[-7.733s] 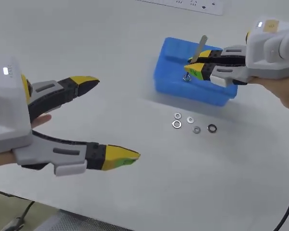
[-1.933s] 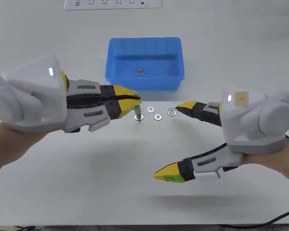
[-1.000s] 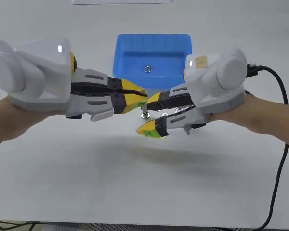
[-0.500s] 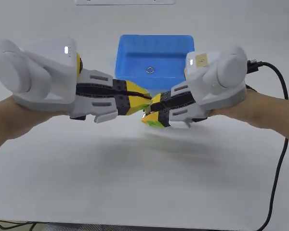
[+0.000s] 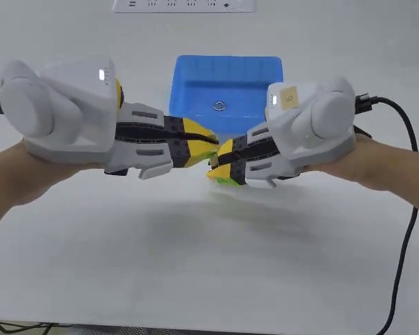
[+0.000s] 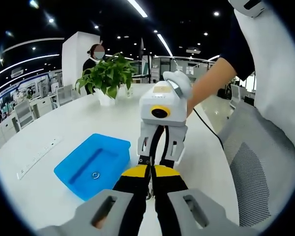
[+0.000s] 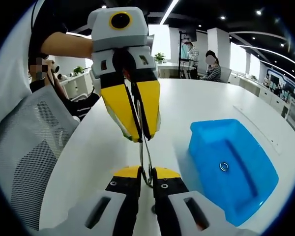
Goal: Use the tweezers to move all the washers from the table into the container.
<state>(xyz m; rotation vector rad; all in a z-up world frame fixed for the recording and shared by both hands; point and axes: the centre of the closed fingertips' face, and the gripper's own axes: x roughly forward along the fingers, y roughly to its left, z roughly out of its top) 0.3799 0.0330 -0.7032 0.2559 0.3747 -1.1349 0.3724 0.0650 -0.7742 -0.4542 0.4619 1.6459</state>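
Left gripper: the left gripper (image 5: 209, 143) reaches in from the left of the head view. Its yellow-tipped jaws are pressed together on one end of the tweezers (image 7: 145, 151).
Right gripper: the right gripper (image 5: 217, 166) comes in from the right, tip to tip with the left. Its jaws are drawn in to a thin slit and pinch the other end of the tweezers.
Tweezers: in the right gripper view, two thin metal blades run straight from that gripper's own jaw tips up into the left gripper's yellow jaws. The tool is clamped at both ends and held above the table (image 5: 209, 265). How far the blades themselves are squeezed cannot be told.
Container: a blue container (image 5: 255, 94) stands on the white table just beyond the meeting jaws. It is open-topped and rectangular.
Washer: one metal washer (image 5: 219, 106) lies flat on the container's floor, near the middle. The left gripper view shows it there too.
Table edge: a white power strip (image 5: 184, 5) lies along the far side. A black cable (image 5: 407, 209) trails down from the right gripper.
Room: the gripper views show a potted plant (image 6: 106, 78) on the far end of the table and a mesh chair (image 7: 34, 147) beside it.
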